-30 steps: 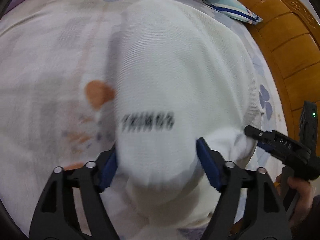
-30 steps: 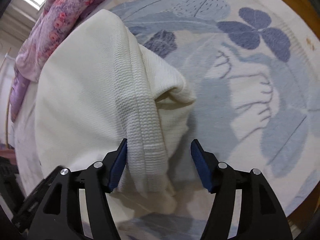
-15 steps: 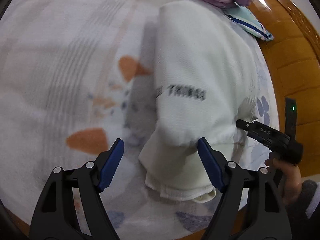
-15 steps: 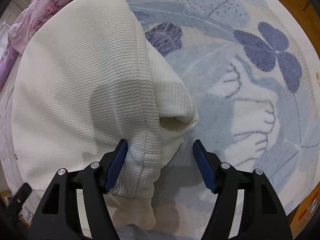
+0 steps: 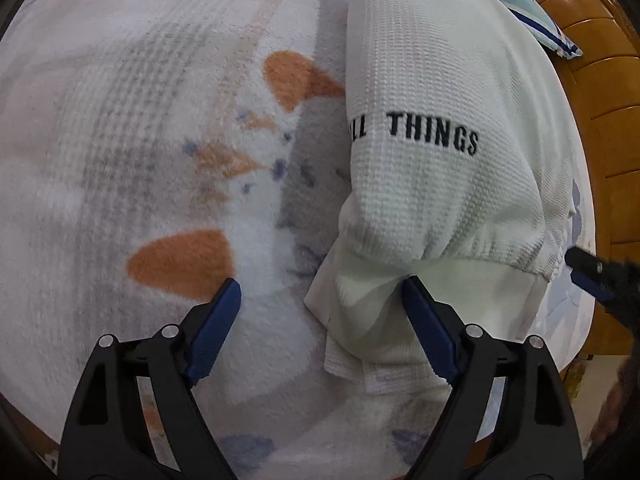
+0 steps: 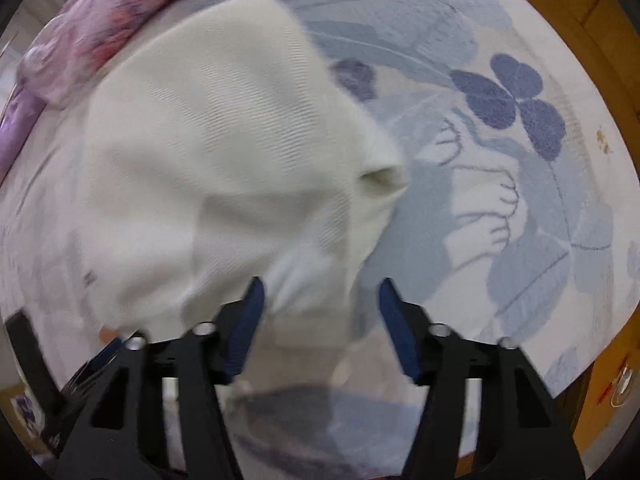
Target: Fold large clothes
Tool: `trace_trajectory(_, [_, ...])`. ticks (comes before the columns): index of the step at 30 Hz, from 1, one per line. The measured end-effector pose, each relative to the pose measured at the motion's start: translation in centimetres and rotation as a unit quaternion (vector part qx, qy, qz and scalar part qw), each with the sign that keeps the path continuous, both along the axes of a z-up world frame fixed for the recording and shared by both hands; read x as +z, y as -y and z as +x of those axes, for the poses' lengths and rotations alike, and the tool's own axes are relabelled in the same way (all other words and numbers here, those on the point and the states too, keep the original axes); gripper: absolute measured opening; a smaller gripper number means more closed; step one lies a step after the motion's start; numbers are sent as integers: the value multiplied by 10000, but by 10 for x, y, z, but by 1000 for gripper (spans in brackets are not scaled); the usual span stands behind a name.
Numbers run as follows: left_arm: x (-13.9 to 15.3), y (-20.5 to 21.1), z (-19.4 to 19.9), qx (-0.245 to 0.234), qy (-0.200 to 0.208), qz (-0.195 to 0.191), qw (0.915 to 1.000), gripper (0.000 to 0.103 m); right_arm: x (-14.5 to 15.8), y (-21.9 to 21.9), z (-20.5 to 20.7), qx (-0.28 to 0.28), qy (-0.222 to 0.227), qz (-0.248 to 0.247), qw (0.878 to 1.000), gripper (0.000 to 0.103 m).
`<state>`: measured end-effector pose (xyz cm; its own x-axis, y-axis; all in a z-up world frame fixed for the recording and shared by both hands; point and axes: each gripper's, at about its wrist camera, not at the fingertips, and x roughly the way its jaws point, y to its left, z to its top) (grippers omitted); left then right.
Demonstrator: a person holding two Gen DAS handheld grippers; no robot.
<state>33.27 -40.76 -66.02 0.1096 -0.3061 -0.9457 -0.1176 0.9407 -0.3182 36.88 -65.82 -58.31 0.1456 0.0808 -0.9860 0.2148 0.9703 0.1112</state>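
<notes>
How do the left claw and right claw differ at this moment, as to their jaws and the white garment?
The left claw stands wide, the garment's corner between its jaws, ungripped; the right claw stands narrower, having just been closing, white fabric near its left pad. Left view is sharp; right is blurred. Both are black with blue pads.

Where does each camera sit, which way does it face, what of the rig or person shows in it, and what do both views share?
Left wrist: on the left gripper, looking steeply down at the bedspread; its own fingers show, open, and the right gripper's tip at the right edge.
Right wrist: on the right gripper, looking down; its own fingers show, blurred.
Shared: the folded white garment.
</notes>
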Motion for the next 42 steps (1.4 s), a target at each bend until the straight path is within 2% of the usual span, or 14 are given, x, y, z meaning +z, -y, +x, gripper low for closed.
trace_trajectory(1, [0, -1, -4, 3, -16, -18, 10000, 83, 3, -10, -4, 92, 63, 156, 9998, 18])
trace_trajectory(2, [0, -2, -7, 41, -64, -73, 9999, 83, 2, -24, -8, 227, 89, 413, 9989, 9])
trace_trajectory(5, [-2, -15, -17, 165, -238, -155, 9995, 85, -24, -47, -9, 445, -249, 624, 9967, 5])
trace_trajectory(9, [-2, -17, -17, -13, -424, -16, 9991, 92, -65, -48, -14, 385, -643, 405, 9964, 1])
trace_trajectory(11, [2, -14, -6, -72, -442, 22, 9990, 92, -71, -44, -11, 275, -653, 519, 9961, 1])
trace_trajectory(15, [7, -13, -2, -134, -386, 145, 9991, 92, -67, -52, -4, 478, -701, 293, 9960, 1])
trace_trajectory(21, [28, -24, 11, -192, -165, 234, 9994, 92, -55, -77, 2, 504, -779, -35, 9957, 9])
trace_trajectory(22, [28, -25, 13, -223, -126, 256, 9993, 92, -51, -81, 3, 506, -779, -100, 9956, 15])
trace_trajectory(24, [36, -29, 16, -319, -13, 309, 9990, 92, -43, -88, 1, 492, -755, -196, 9957, 20])
trace_trajectory(25, [39, -30, 18, -344, 16, 333, 9989, 92, -39, -91, 2, 489, -729, -203, 9959, 24])
trace_trajectory(28, [50, -37, 24, -348, 109, 341, 9988, 92, -24, -100, 0, 484, -586, -154, 9970, 55])
trace_trajectory(32, [59, -42, 29, -331, 146, 307, 9989, 93, -5, -122, 10, 636, -375, -86, 9972, 57])
trace_trajectory(39, [83, -57, 33, -319, 384, 482, 9976, 93, 26, -149, 19, 819, 3, -88, 9966, 64])
trace_trajectory(42, [102, -56, 34, -282, 569, 522, 9966, 93, 31, -143, 14, 888, 191, -138, 9958, 71])
